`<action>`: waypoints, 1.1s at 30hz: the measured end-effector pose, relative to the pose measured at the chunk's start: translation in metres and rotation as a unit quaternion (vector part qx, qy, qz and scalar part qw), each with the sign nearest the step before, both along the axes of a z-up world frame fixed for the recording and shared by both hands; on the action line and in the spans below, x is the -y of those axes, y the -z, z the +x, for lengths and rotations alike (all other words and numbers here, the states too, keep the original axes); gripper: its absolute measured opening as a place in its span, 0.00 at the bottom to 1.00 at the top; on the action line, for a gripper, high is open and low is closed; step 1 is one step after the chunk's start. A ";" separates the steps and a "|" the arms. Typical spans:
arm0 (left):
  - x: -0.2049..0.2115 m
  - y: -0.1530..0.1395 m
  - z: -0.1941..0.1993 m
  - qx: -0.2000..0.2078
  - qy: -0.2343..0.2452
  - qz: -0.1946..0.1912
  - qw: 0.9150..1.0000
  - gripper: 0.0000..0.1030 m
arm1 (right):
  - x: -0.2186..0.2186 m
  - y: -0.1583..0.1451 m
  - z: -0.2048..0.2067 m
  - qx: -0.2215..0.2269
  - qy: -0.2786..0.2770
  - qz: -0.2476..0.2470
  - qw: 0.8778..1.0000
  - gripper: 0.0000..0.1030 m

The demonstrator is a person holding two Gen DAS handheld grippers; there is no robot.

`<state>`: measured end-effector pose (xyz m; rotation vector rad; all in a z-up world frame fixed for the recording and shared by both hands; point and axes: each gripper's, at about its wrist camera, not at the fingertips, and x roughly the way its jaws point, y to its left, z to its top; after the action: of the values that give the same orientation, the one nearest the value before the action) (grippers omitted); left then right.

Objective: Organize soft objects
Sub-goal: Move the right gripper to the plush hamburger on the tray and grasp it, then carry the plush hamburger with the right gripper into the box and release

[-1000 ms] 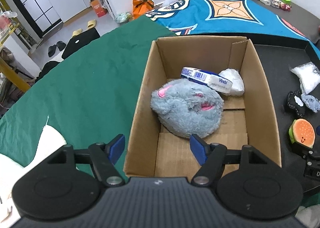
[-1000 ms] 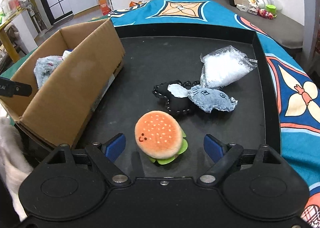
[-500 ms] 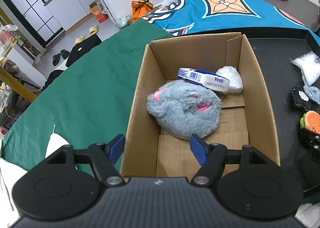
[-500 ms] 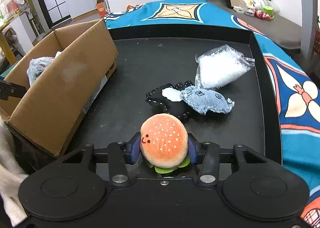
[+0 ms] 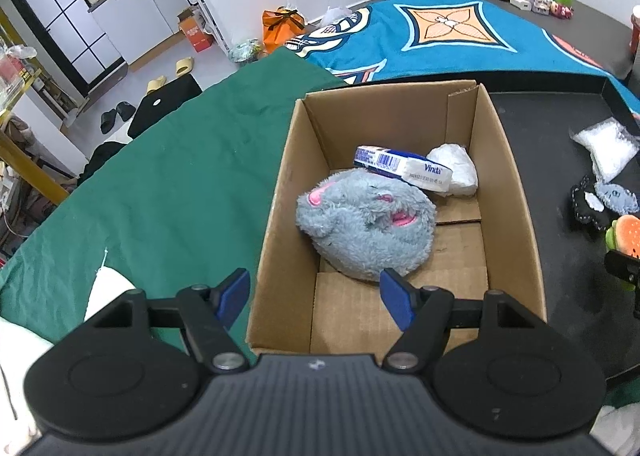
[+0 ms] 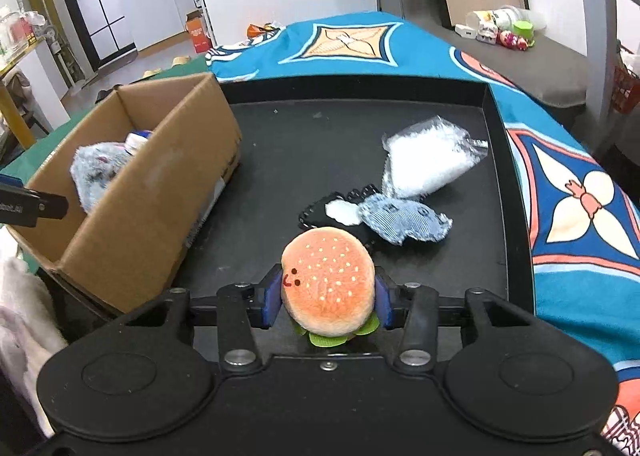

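My right gripper (image 6: 326, 302) is shut on a plush hamburger (image 6: 328, 280) and holds it a little above the black tray (image 6: 304, 143). The hamburger also shows at the right edge of the left wrist view (image 5: 626, 234). A cardboard box (image 5: 280, 191) holds a grey plush mouse (image 5: 366, 223), a Vinda tissue pack (image 5: 404, 167) and a white bundle (image 5: 456, 169). My left gripper (image 5: 314, 296) is open and empty, above the box's near left corner. The box also shows in the right wrist view (image 6: 160, 191).
On the tray behind the hamburger lie a black plush (image 6: 320, 215), a denim plush (image 6: 404, 217) and a clear bag of white filling (image 6: 428, 159). A green cloth (image 5: 160, 183) lies left of the box. A blue patterned blanket (image 6: 580, 195) surrounds the tray.
My right gripper has shut on the hamburger and lifted it slightly. My left gripper has drawn back and up from the box, still open.
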<state>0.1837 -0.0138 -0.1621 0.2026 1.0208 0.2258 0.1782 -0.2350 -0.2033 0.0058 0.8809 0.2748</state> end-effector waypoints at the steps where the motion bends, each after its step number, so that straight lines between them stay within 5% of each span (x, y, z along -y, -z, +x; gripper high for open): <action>1: -0.002 -0.001 0.000 0.003 -0.003 -0.002 1.000 0.68 | -0.002 -0.004 0.000 0.003 -0.001 -0.001 1.000 0.43; 33: -0.053 -0.003 -0.008 0.027 -0.059 -0.098 0.993 0.58 | -0.082 -0.069 0.014 0.072 -0.015 -0.015 0.997 0.43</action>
<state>0.1760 0.0391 -0.1592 -0.0418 0.9953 0.2346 0.1927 -0.1532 -0.1348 -0.0542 0.7411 0.2874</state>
